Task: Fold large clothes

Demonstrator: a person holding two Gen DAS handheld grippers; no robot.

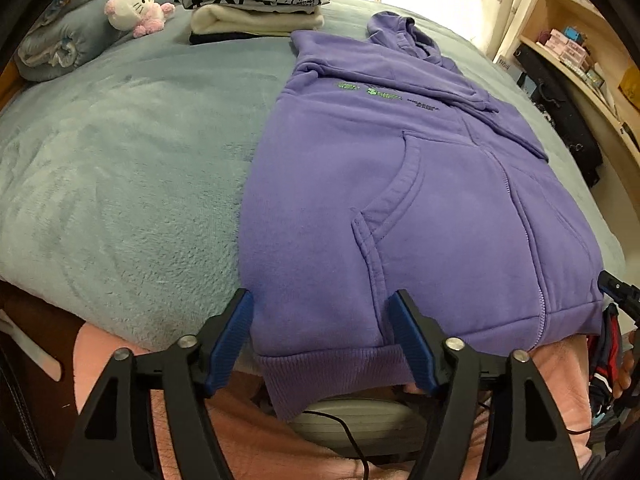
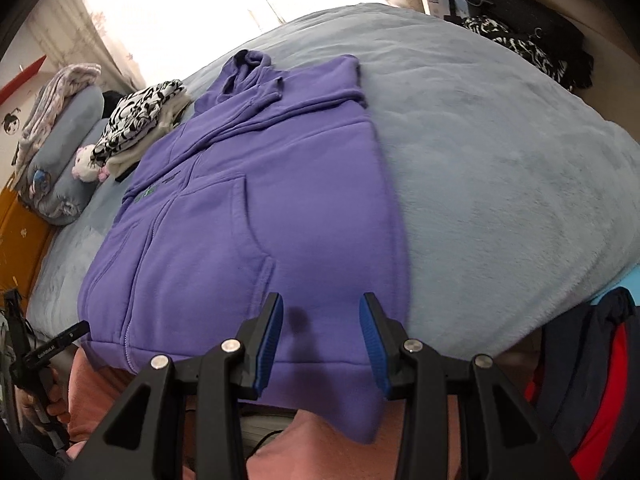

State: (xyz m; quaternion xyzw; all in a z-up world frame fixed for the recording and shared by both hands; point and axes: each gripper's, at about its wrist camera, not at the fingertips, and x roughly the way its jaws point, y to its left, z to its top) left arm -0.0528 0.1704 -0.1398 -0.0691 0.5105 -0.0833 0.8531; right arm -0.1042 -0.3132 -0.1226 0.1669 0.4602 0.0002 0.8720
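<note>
A purple zip hoodie [image 1: 420, 200] lies flat, front up, on the blue-grey blanket [image 1: 120, 184], sleeves folded over its chest and hood at the far end. Its ribbed hem hangs over the bed's near edge. My left gripper [image 1: 322, 306] stands open over the hem's left corner, with the fabric lying slack between the blue pads [image 1: 236, 332]. My right gripper [image 2: 322, 310] is open above the hoodie [image 2: 260, 208] at its right hem corner, the pads apart and not pressing on the cloth. The other gripper shows at each view's side: the right gripper [image 1: 618, 290], the left gripper [image 2: 56, 344].
Folded clothes [image 1: 256, 4] are stacked at the far end beside a white and pink plush toy [image 1: 134, 6] and rolled bedding [image 1: 60, 44]. A wooden shelf [image 1: 580, 52] stands to the right. A black-and-white garment [image 2: 520, 48] and a navy-red one [image 2: 592, 360] lie at the bed's right side.
</note>
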